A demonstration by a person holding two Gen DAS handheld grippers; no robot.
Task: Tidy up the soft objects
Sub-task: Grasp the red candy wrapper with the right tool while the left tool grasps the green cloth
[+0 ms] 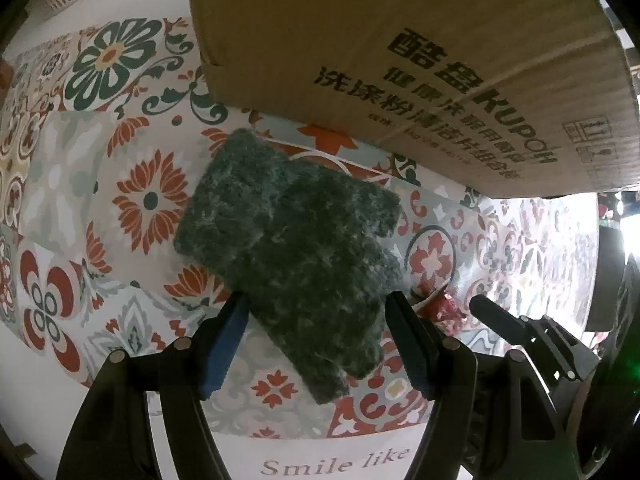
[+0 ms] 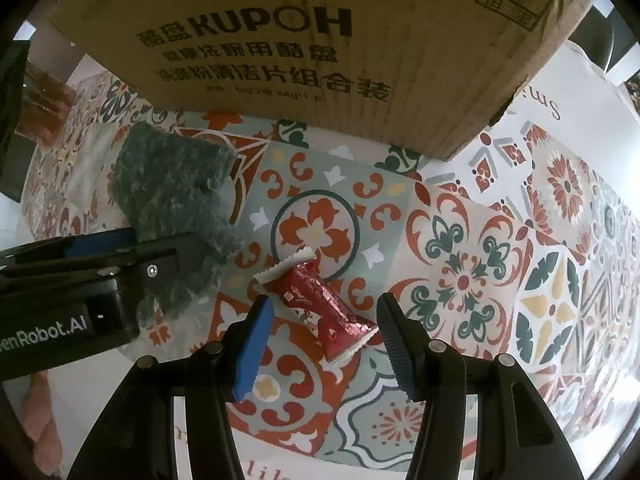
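A dark green fuzzy glove (image 1: 296,236) lies flat on the patterned tablecloth (image 1: 80,184), in front of a cardboard box (image 1: 420,60). My left gripper (image 1: 316,312) is open, its blue-padded fingers either side of the glove's near end. In the right wrist view the glove (image 2: 172,184) lies at the left with the left gripper (image 2: 132,248) over it. A red snack packet (image 2: 320,308) lies between the open fingers of my right gripper (image 2: 320,320). The packet also shows in the left wrist view (image 1: 440,310).
The cardboard box (image 2: 320,48) with printed KUPOH lettering stands at the back of the table, close behind both objects. The tablecloth (image 2: 520,240) stretches to the right. A brown object (image 2: 44,108) sits at the far left.
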